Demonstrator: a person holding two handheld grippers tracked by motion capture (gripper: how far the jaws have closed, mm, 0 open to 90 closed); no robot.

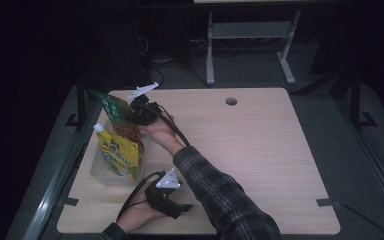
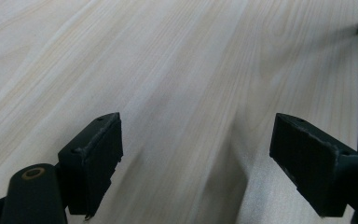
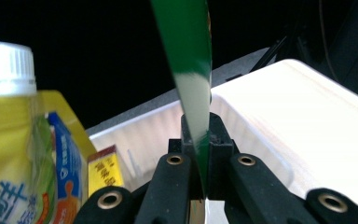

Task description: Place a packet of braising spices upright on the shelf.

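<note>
Right hand-held gripper (image 3: 200, 154) clamped on green packet (image 3: 189, 56) above tray (image 3: 242, 121), beside yellow pouch (image 3: 14, 154).

In the right gripper view the green packet (image 3: 189, 56) runs off the top edge, and its lower end is hidden between the shut jaws of the right claw (image 3: 200, 140). The yellow pouch (image 3: 14, 154) beside it is blurred and cut by the left and bottom edges, its print unreadable. In the high view the tub (image 1: 96, 170) is mostly hidden behind the pouch. In the left gripper view the right jaw of the left claw (image 2: 196, 163) is cut off at the frame's corner
</note>
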